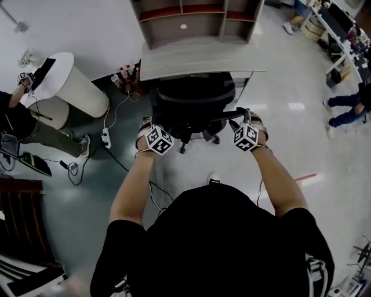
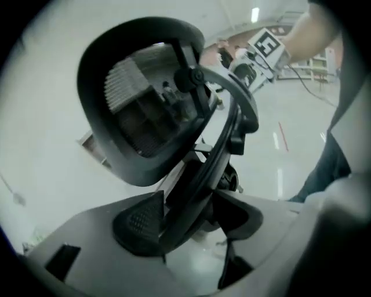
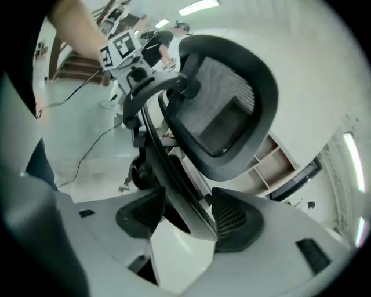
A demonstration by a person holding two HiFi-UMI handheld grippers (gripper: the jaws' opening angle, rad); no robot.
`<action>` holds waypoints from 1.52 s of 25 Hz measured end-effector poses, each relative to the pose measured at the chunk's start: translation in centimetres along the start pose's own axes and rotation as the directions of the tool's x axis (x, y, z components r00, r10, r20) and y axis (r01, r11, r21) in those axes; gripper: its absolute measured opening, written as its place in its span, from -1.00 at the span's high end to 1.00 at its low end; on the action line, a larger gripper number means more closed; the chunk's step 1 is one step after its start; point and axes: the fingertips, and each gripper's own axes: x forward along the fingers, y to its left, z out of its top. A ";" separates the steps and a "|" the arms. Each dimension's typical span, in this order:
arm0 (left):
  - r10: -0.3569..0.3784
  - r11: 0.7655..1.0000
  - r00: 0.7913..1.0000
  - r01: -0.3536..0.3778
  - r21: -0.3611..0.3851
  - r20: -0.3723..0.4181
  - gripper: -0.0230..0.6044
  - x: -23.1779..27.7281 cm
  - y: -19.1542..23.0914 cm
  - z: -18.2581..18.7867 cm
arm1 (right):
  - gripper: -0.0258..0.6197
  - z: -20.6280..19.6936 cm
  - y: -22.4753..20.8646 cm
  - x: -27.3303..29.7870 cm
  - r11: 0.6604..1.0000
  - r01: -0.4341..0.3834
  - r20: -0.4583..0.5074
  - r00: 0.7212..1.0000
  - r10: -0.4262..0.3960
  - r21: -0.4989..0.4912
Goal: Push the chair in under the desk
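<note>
A black mesh office chair [image 1: 191,101] stands with its seat partly under the grey desk [image 1: 200,58]; its back faces me. My left gripper [image 1: 152,125] is at the left end of the chair's curved back frame, my right gripper [image 1: 246,119] at the right end. In the left gripper view the frame bar [image 2: 214,162] runs between the spread jaws of the left gripper [image 2: 185,217], below the backrest [image 2: 139,98]. In the right gripper view the bar [image 3: 168,168] likewise passes through the right gripper [image 3: 185,212], with a gap on one side. Both are open around the bar.
A shelf unit [image 1: 197,17] sits on the desk. Bottles [image 1: 122,75] and a power strip [image 1: 106,138] with cables lie on the floor at left, near a white round table [image 1: 69,81] and a seated person [image 1: 23,122]. Other people [image 1: 348,110] stand at far right.
</note>
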 end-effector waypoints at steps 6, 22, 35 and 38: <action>0.033 0.928 0.967 0.064 -0.368 0.252 0.09 -5.1 0.6 2.8 | 0.26 1.8 -0.5 -4.0 0.949 -0.015 0.110 0.994 -0.021 0.316; 0.104 0.785 0.845 0.253 -0.565 0.524 0.23 -13.7 -2.1 6.0 | 0.48 2.8 1.1 -11.1 0.725 -0.102 0.239 0.967 -0.087 0.681; 0.072 0.788 0.838 0.286 -0.546 0.542 0.49 -16.2 -5.6 3.6 | 0.74 3.8 4.1 -14.7 0.705 -0.099 0.252 0.961 -0.116 0.702; 0.068 0.789 0.839 0.286 -0.543 0.540 0.55 -16.7 -6.3 3.3 | 0.77 4.0 4.8 -15.3 0.707 -0.102 0.255 0.960 -0.115 0.700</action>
